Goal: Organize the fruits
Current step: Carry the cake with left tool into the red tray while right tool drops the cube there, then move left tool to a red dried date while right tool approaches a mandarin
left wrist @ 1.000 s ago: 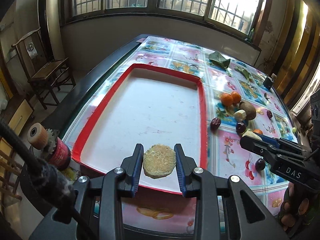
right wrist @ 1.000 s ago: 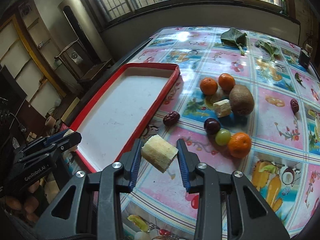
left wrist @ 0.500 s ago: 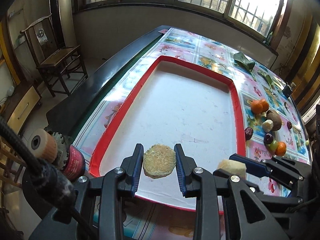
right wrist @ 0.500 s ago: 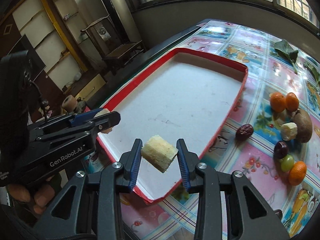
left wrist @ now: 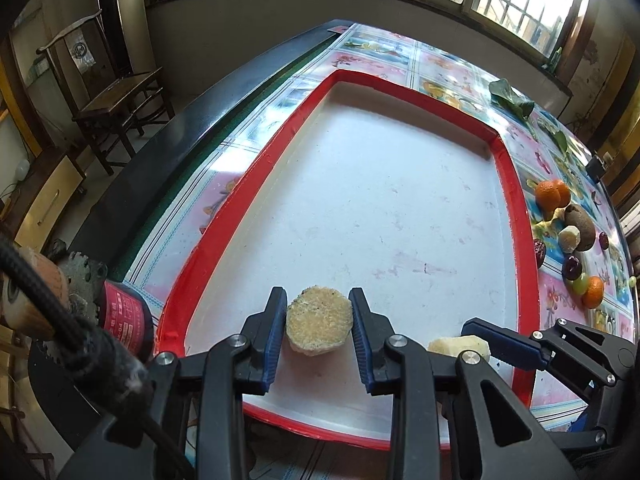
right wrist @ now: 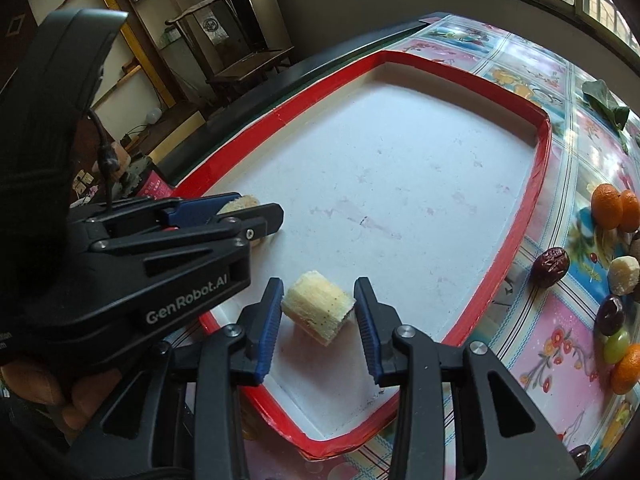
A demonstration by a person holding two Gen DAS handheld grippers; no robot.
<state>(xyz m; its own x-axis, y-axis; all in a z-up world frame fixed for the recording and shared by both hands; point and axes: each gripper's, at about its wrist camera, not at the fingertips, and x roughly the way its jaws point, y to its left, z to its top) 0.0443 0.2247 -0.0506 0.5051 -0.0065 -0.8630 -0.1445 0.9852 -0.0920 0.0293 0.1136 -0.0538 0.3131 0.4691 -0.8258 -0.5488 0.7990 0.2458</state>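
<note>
Both grippers hang over the near end of the shallow white tray with a red rim [left wrist: 516, 184], each with a piece clamped and clear of the floor below, so the coming set-down looks like a straight drop.

The left gripper [left wrist: 319, 322] has its blue-padded fingers closed part-way on a flat, round, tan fruit slice with a rough cut face [left wrist: 319, 325], gripped across its width with the face toward the camera. The right gripper [right wrist: 318, 307] is closed the same way on a pale yellowish fruit chunk with dark specks [right wrist: 318, 307], whose long axis runs from 10 to 4 o'clock between the pads.

In the right view the left gripper sits at 9 o'clock, just beside.

The tray floor is bare, scuffed white. At 3 o'clock of it, on the glossy fruit-print tablecloth [right wrist: 560, 320], lie the loose fruits: oranges [right wrist: 608, 206], a red date [right wrist: 552, 266], a dark plum [right wrist: 611, 314], a green grape [right wrist: 616, 340].

A wooden chair [left wrist: 116, 92] and barred windows stand beyond.
</note>
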